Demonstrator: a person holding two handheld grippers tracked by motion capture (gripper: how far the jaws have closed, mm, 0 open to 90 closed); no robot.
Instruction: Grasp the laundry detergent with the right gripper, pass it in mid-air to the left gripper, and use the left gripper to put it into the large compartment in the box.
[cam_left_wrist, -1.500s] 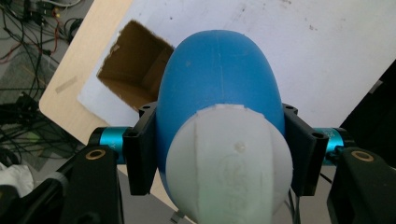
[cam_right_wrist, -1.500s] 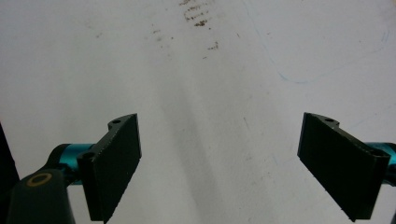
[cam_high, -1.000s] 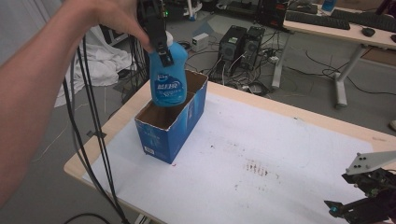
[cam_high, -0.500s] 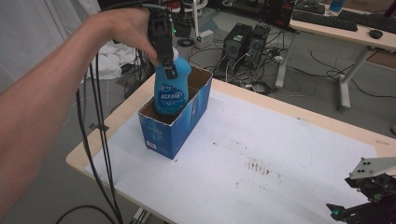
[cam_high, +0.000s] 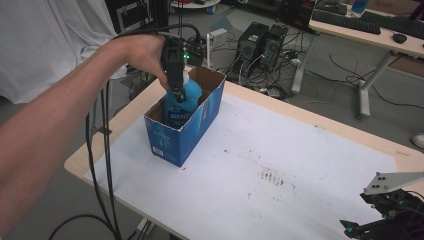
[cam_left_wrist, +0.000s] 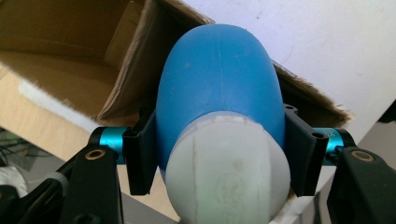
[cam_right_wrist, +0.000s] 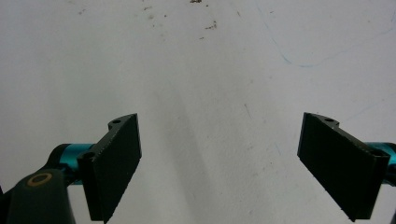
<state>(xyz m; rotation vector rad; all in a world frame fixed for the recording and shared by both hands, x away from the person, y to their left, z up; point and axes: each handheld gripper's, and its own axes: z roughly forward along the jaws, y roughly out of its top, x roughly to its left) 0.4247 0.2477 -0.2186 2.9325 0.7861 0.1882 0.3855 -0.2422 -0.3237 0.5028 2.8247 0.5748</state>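
White table (cam_high: 310, 165), blue bottle (cam_left_wrist: 219, 88) clamped between left jaws, inside box (cam_high: 200, 125)

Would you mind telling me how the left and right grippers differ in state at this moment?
The left gripper is shut on the blue bottle, while the right gripper holds nothing, its jaws open. The left gripper is over the cardboard box; the right gripper is over the white table cover. Both have black jaws.

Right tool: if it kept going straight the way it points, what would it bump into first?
Probably the white table top. The right tool is open with nothing between its jaws, though how far off the top is isn't clear.
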